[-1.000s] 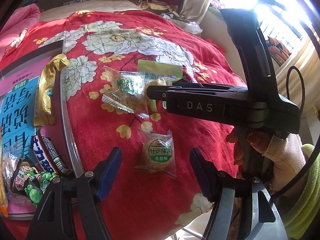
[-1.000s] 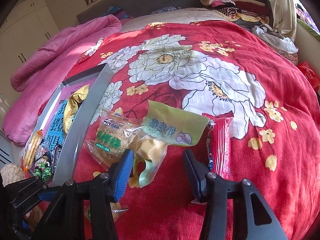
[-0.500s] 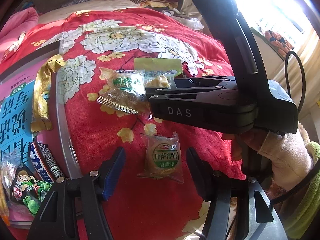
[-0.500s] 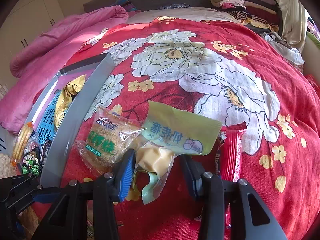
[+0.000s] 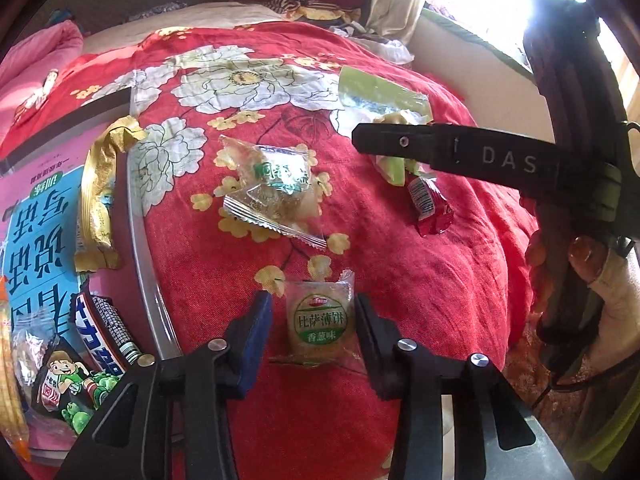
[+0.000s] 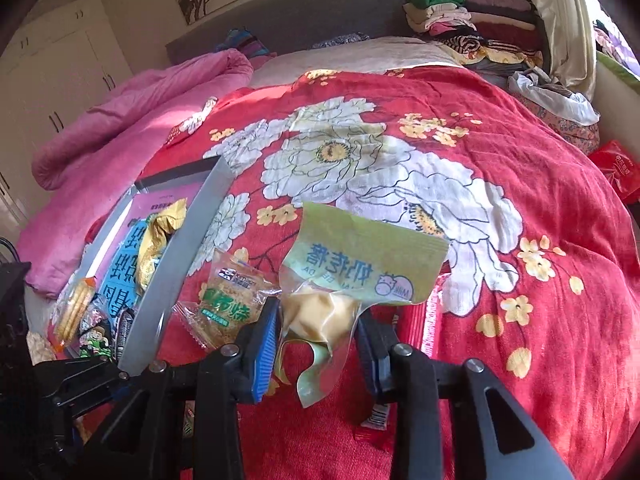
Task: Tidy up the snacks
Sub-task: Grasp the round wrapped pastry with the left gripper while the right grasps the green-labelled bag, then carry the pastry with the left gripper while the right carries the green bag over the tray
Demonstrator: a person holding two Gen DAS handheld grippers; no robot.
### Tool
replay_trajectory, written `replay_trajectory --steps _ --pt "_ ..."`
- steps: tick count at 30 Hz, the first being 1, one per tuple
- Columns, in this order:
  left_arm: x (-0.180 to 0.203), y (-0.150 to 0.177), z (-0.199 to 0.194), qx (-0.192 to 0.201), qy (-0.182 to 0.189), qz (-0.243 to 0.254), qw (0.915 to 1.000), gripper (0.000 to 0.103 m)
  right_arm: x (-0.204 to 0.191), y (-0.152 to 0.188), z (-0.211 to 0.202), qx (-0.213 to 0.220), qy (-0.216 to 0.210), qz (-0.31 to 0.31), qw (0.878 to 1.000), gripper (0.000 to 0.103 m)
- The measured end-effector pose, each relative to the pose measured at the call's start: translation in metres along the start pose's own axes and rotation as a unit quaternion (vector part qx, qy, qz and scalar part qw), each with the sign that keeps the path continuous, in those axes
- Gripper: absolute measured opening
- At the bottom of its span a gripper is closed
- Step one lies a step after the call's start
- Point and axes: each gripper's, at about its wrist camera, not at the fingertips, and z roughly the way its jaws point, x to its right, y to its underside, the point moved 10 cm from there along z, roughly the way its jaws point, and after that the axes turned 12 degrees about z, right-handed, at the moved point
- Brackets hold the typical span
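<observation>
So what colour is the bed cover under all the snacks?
Red bed cover with big white and small yellow flowers, clearest in the right wrist view.

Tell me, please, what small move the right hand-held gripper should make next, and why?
Probably carry the green packet left toward the tray. The right hand-held gripper, jaws just closing, pinches it and holds it off the bedspread, and other snacks already lie in that tray.

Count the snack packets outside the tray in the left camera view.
4: a round cracker packet nearest the camera, a clear packet in the middle, a small red packet to the right, a green packet farthest. More may be hidden.
</observation>
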Motion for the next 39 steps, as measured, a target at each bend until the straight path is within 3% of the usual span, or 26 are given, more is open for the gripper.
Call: replay_trajectory --steps 5,19,39 --pt "0.010 0.003 -0.001 -0.004 0.005 0.018 0.9998 0.034 0.002 -0.003 -0.014 0.014 -0.013 0.015 1.000 0.036" --pt "-0.004 -0.007 -0.037 0.031 -0.013 -0.008 0.9994 0.034 -0.027 -0.003 -0.036 0.039 -0.054 -0.006 0.998 0.036" --pt "-0.089 0.002 -0.111 0.089 -0.083 -0.097 0.9879 0.034 -0.101 0.012 -0.044 0.032 -0.101 -0.067 0.992 0.036"
